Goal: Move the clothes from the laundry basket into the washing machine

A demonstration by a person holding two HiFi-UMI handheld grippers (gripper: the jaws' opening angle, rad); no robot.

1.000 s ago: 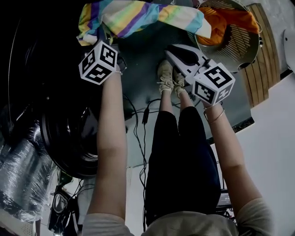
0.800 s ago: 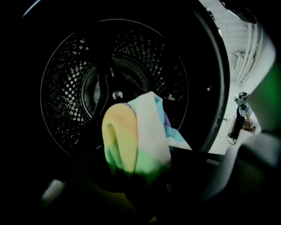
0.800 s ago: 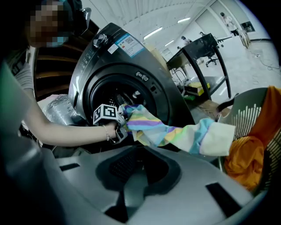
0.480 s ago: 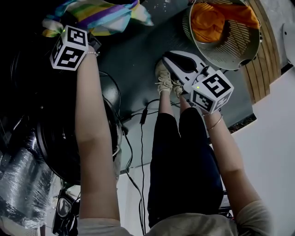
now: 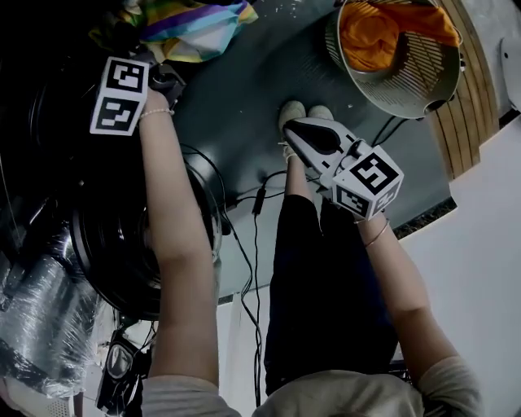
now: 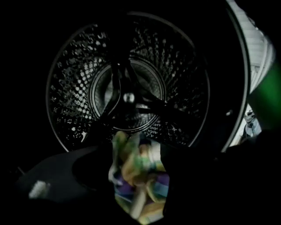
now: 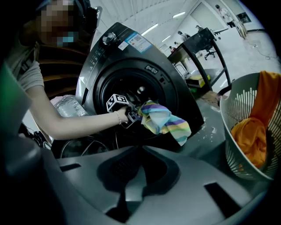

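Swinging left to the washing machine drum (image 6: 127,96) since 1 second ago, the left gripper (image 5: 165,75) has just spread its jaws around the striped cloth (image 5: 195,20); the right gripper (image 5: 293,129) stays closed, empty.

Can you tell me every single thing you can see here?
washing machine: one, dark, door open, on the left.
striped cloth: one, rainbow colours, at the machine's opening, between the left gripper's jaws.
laundry basket: one, pale, on the right.
orange garment: one, inside the laundry basket.
cables: several, black, on the floor.
shoes: two, pale, on the floor.
left gripper: one, jaws just been opening.
right gripper: one, grey, shut, empty.
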